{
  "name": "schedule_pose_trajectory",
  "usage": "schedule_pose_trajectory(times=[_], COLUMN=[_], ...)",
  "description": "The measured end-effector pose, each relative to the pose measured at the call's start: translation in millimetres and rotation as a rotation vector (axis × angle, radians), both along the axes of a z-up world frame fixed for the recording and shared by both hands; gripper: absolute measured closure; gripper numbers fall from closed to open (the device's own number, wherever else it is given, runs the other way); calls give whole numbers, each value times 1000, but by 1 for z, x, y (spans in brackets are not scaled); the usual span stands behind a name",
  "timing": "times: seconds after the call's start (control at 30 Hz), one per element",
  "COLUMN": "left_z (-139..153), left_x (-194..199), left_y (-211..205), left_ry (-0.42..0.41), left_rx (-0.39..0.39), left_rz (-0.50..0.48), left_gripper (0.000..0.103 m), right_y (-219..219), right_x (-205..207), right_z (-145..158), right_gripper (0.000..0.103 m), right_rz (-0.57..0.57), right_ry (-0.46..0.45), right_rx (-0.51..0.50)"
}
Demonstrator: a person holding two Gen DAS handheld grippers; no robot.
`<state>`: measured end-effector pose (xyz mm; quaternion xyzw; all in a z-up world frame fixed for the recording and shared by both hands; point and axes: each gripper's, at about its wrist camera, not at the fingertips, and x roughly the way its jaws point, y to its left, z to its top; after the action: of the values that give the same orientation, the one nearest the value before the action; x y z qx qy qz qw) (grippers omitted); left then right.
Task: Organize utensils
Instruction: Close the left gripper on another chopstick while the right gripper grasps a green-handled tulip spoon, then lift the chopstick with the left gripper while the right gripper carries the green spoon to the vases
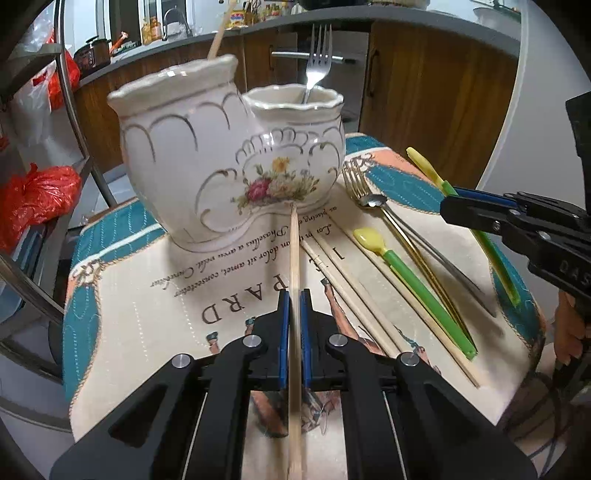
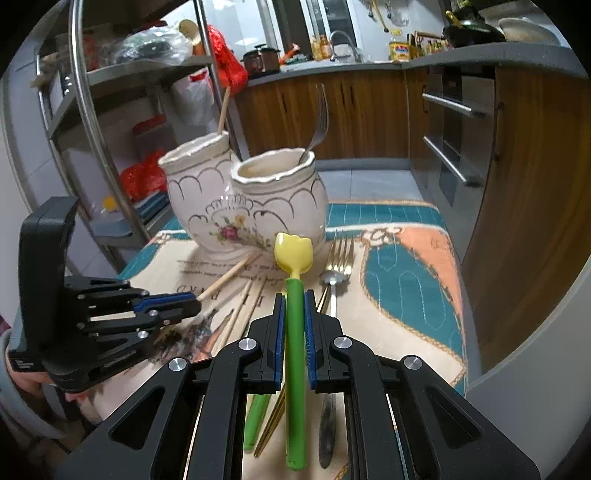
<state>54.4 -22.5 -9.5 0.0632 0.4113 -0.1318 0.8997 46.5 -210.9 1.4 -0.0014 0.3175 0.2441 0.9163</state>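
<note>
A white floral double-pot ceramic holder (image 1: 229, 155) (image 2: 243, 199) stands on a printed cloth mat (image 1: 147, 302). Its taller pot holds a chopstick (image 1: 221, 33), its lower pot a silver fork (image 1: 317, 62). My left gripper (image 1: 293, 299) is shut on a wooden chopstick (image 1: 294, 266) whose tip points at the holder's base. My right gripper (image 2: 294, 299) is shut on a yellow-and-green plastic spoon (image 2: 295, 332), held above the mat. On the mat lie two chopsticks (image 1: 347, 280), another yellow-green spoon (image 1: 402, 277), a gold fork (image 1: 356, 181) and a silver spoon (image 1: 373, 201).
A metal rack (image 2: 85, 110) with red bags (image 1: 33, 199) stands left of the table. Wooden kitchen cabinets (image 2: 369, 110) and an oven (image 2: 450, 140) are behind and to the right. The table edge (image 2: 517, 369) curves close on the right.
</note>
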Motion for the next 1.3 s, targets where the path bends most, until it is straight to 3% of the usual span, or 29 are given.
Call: schedule_pose_trajectory(times=[0.27, 0.57, 0.97, 1.3], left_z=[44, 83, 132, 131], left_x=[-20, -29, 22, 83], left_y=[16, 29, 67, 75], left_ry=[-203, -421, -535, -583], left_rx=[-140, -202, -297, -373], left_rz=[-22, 9, 83, 137], left_gripper=[97, 97, 97, 97], right_y=[-9, -5, 5, 34], right_x=[-5, -8, 38, 110], right_z=[16, 33, 75, 63], right_gripper=[92, 92, 92, 92], right_rz=[-13, -1, -24, -19], right_ry=[-97, -188, -294, -216], right_rx=[72, 137, 249, 360])
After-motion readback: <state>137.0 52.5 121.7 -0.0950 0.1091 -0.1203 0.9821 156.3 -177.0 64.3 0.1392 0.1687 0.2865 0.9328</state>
